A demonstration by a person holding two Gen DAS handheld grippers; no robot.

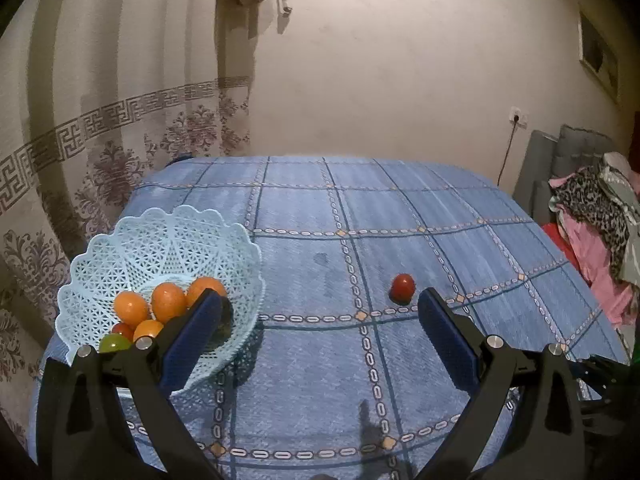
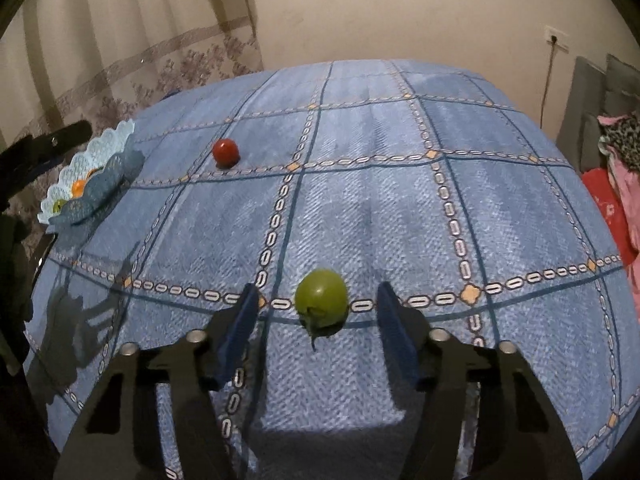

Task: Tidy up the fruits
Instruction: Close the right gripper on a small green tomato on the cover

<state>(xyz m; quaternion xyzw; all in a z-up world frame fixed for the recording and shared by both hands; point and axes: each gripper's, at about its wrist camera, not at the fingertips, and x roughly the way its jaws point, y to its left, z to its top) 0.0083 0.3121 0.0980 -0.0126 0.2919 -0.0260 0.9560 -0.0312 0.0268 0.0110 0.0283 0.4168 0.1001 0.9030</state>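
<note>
On a blue checked tablecloth [image 2: 360,208], a green fruit [image 2: 321,298] is framed between the spread fingers of the right gripper [image 2: 318,308], which is held released, its blue pads standing clear of the fruit on either side and nothing grasped. The gripper appears to have been lined up this way so that the pads can be closed on the fruit's widest part. The fruit is nearly round, so no real long axis can be read; its stem end is turned toward the camera and slightly downward, with a small dark stalk seen at its near edge.

The left gripper [image 1: 320,312] is likewise held released and empty, one pad hanging over the near rim of a pale blue lattice basket [image 1: 168,236] at the table's left edge. Several orange fruits [image 1: 168,302] are gathered in the basket, with a small red one and a green one [image 1: 114,344] beside them, which suggests the basket is being used as the collecting place. A red fruit [image 1: 402,286] is left lying on the cloth, well apart from the basket and just beyond the left gripper's right pad; it too is nearly round, and no stem direction can be made out. Two fruits are judged still to be gathered.
</note>
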